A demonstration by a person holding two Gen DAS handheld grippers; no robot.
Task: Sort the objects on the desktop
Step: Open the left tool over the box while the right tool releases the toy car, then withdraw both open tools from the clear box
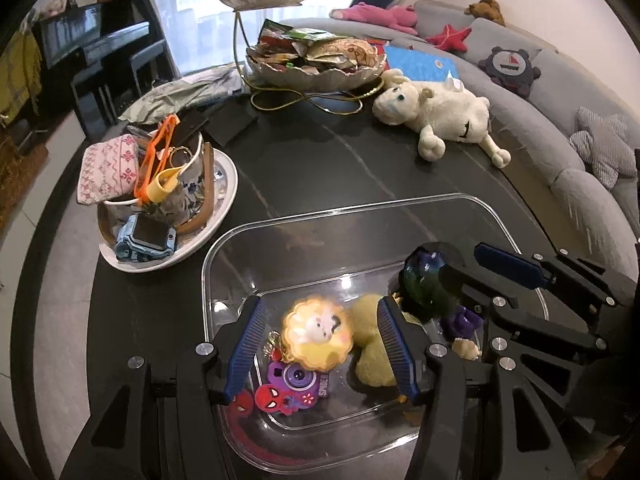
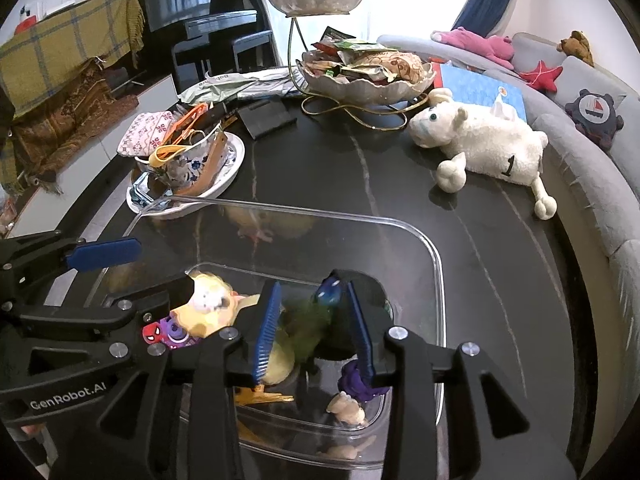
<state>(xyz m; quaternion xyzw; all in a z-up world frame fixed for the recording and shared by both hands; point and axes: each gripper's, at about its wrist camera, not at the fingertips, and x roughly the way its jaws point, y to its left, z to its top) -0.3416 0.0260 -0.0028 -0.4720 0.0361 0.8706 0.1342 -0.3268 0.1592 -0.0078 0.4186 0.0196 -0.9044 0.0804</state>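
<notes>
Several toys sit in my clear bin point(image 1: 224, 248) — the plush sheep point(image 1: 440, 116) is left; left gripper point(image 1: 320, 344) gapes, right gripper point(image 2: 312, 332) pinches a green-blue toy point(image 2: 320, 312).

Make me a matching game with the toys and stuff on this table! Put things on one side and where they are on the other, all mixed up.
Things:
1. white sheep plush
2. yellow round toy
3. blue smartwatch
4. snack packets

Places:
A. on the white plate beside the flowered cup
B. in the leaf-shaped bowl on a gold stand
C. lying on the dark table near the sofa
D. inside the clear plastic bin

Pairs: 1-C, 2-D, 3-A, 4-B
</notes>
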